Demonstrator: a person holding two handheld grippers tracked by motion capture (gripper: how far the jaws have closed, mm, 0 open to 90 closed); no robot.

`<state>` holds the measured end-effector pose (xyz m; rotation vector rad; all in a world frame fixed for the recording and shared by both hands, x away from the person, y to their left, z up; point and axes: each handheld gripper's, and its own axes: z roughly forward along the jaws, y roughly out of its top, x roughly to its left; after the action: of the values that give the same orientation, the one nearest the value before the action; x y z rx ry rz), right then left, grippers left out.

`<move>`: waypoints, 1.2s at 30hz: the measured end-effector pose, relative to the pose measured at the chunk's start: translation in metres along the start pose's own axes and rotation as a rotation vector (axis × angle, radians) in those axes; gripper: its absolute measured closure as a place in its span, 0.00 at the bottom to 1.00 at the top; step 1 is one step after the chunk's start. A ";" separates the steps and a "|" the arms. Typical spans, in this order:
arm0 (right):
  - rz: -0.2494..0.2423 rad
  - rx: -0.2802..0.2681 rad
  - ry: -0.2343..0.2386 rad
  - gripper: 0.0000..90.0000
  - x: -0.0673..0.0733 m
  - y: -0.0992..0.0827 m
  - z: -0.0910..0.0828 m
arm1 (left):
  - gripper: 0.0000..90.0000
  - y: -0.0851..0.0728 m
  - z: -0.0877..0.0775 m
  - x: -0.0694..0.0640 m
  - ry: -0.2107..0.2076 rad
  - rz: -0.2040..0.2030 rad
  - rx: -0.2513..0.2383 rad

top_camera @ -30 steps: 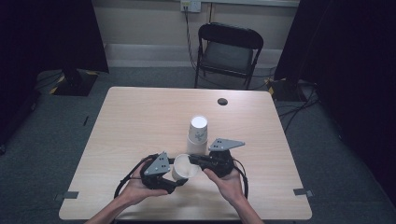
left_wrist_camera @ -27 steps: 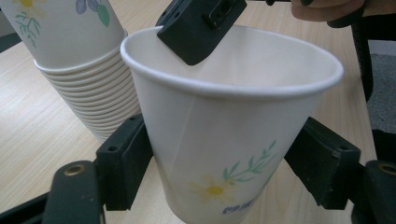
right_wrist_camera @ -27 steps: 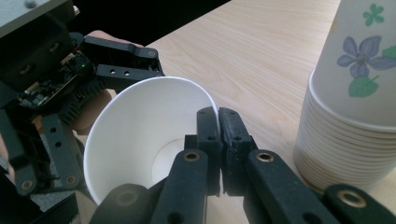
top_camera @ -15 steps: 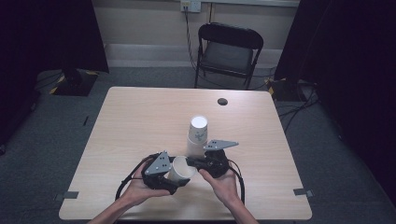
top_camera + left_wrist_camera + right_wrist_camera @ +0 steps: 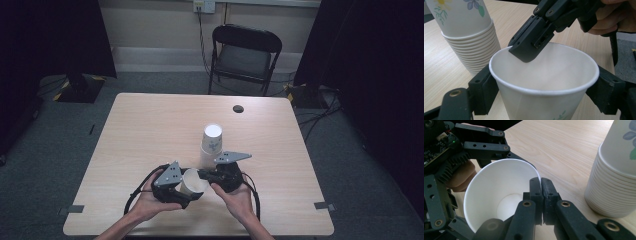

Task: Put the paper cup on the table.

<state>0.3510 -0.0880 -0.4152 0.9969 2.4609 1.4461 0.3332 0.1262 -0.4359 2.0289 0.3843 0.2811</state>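
Handoff in progress near the table's front edge: single paper cup [image 5: 192, 182] sits between both tools. Right gripper [image 5: 540, 183] is clamped on the cup's rim, one jaw inside the wall, one outside, pinched tight on it. Left gripper [image 5: 544, 85] has just been opening; its jaws now flank the cup body on both sides, and I can't tell if the pads have fully cleared the wall. Against the earlier high-view frames the hands and cup barely shift, so the change is the left release. My read: the cup's weight is passing to the right gripper, and the next move is likely carrying it off. The left gripper view shows the right jaw tip hooked over the rim from above, plus a green sprig print low on the cup. The right gripper view shows the cup's empty bottom and the rim pinch. Just beyond stands the stack of cups [image 5: 211, 145], upside down, floral print, apart from the held cup. Further back on the table [image 5: 150, 125] a small dark disc [image 5: 238, 108], then a folding chair [image 5: 245, 57].
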 end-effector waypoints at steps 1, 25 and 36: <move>0.003 -0.003 0.003 0.99 0.000 0.000 0.000 | 0.21 0.000 0.000 0.000 0.005 -0.002 -0.002; -0.028 -0.122 0.019 0.84 -0.003 0.000 -0.009 | 0.33 0.000 -0.006 0.005 0.024 -0.023 -0.020; -0.049 -0.162 0.039 0.78 -0.008 0.002 -0.019 | 0.34 -0.004 -0.012 0.022 0.047 -0.090 -0.029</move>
<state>0.3502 -0.1058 -0.4054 0.8779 2.3319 1.6330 0.3483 0.1458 -0.4332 1.9733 0.4967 0.2778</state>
